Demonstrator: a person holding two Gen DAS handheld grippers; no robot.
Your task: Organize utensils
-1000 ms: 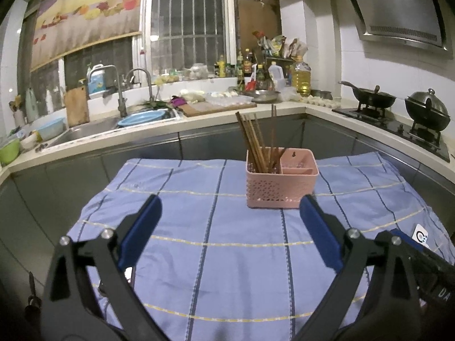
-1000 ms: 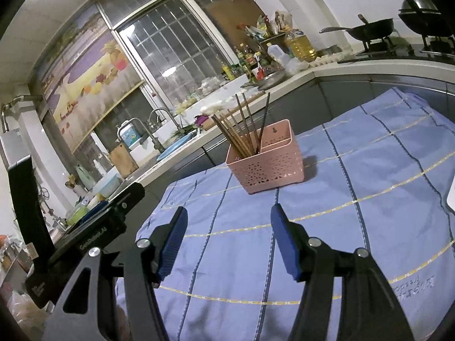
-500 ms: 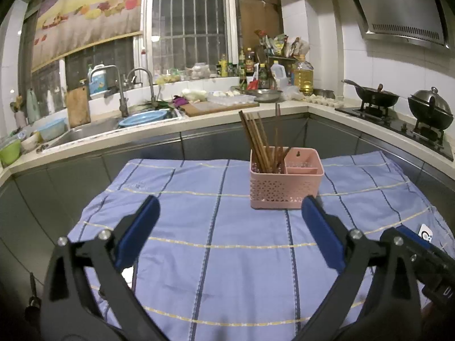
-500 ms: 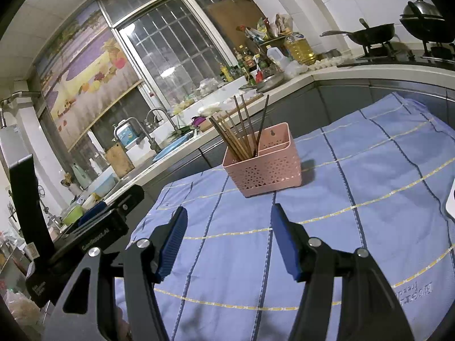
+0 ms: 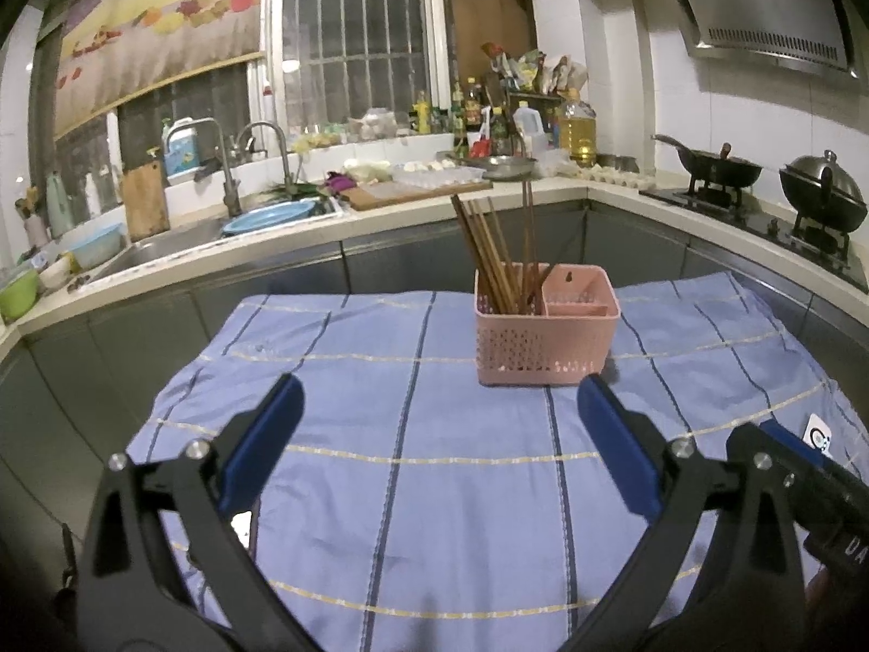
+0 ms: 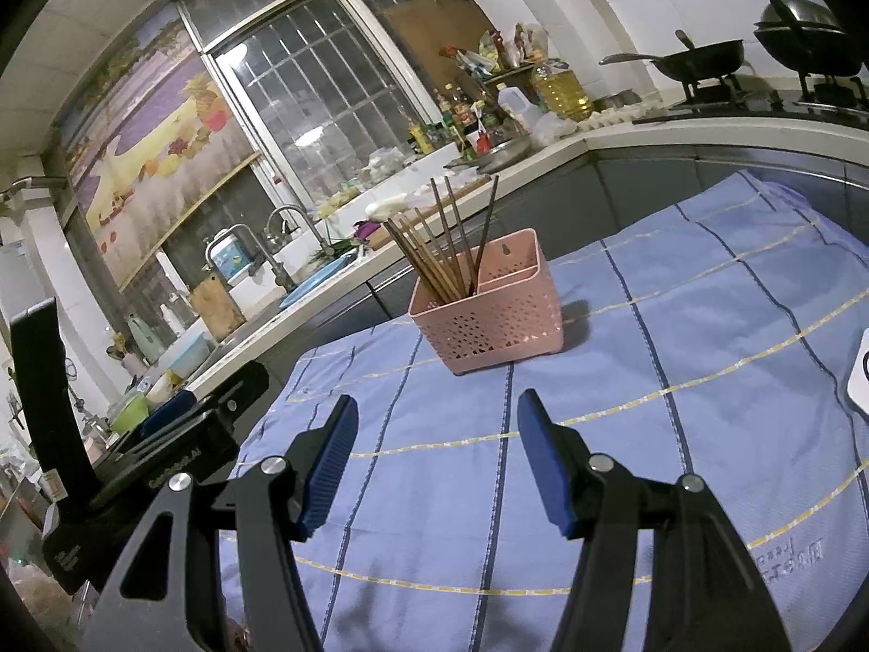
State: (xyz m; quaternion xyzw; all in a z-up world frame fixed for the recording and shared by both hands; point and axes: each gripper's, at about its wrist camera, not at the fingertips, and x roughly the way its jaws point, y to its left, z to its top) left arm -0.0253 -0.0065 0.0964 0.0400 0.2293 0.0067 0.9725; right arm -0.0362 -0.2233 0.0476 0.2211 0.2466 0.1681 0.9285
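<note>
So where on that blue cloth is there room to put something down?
Nearly everywhere: the blue cloth lies bare between both open grippers and the pink basket, and on either side of it. The counter behind, by the sink, is crowded.

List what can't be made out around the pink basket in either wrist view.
- Perforated pink plastic basket: floor hidden by its own walls, both views.
- Brown wooden chopsticks: lower ends hidden inside; count unclear, they overlap.
- White tag on the blue striped cloth: cut by right-wrist frame edge.
</note>
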